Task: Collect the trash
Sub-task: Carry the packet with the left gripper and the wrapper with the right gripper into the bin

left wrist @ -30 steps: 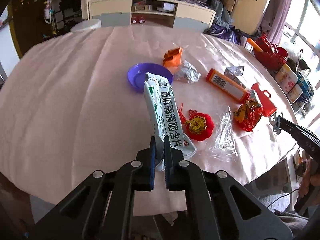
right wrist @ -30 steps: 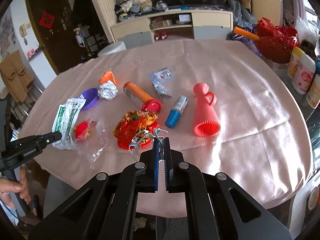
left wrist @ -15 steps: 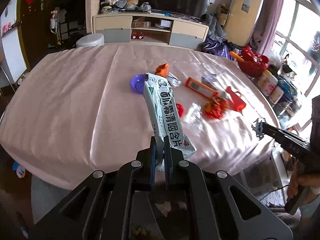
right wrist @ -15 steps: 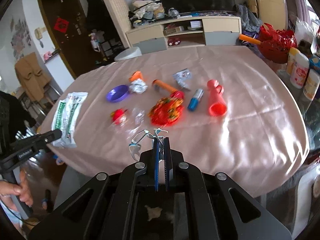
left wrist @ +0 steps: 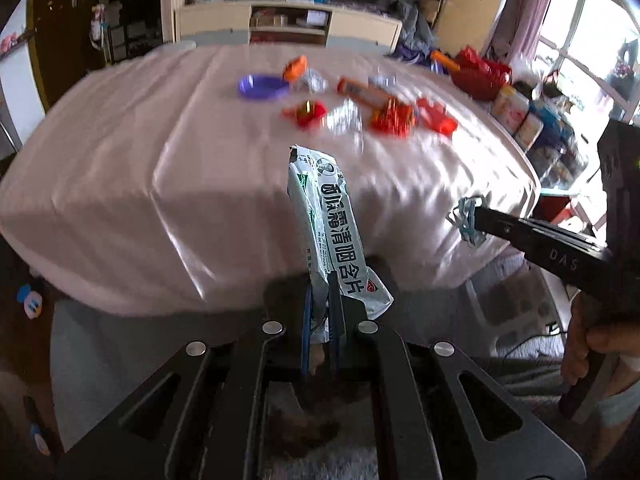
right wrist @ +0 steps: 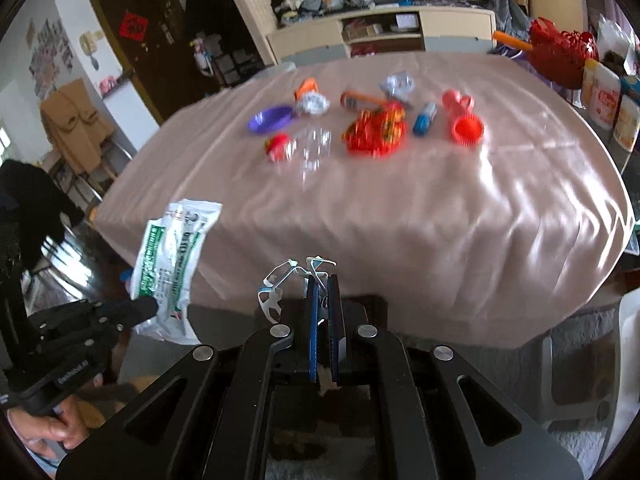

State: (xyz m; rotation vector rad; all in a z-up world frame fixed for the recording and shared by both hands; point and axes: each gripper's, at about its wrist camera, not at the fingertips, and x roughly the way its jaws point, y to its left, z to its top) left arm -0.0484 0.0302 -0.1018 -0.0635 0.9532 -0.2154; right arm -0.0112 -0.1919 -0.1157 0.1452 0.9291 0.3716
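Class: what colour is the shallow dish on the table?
Purple dish; clearest in the right wrist view.

Pink-clothed table point(right wrist: 440, 216); beyond it — cabinet point(right wrist: 384, 32), dark door point(right wrist: 132, 28).

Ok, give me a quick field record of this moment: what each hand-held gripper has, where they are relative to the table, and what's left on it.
left hand-held gripper: shut on green-and-white wrapper, held upright
right hand-held gripper: shut on thin white plastic scrap
position: both off the near edge of the table, over the floor
left on table: purple dish, foil ball, clear plastic wrap, red-and-gold wrapper, blue tube, red cone toy
image quality: tabletop blurred
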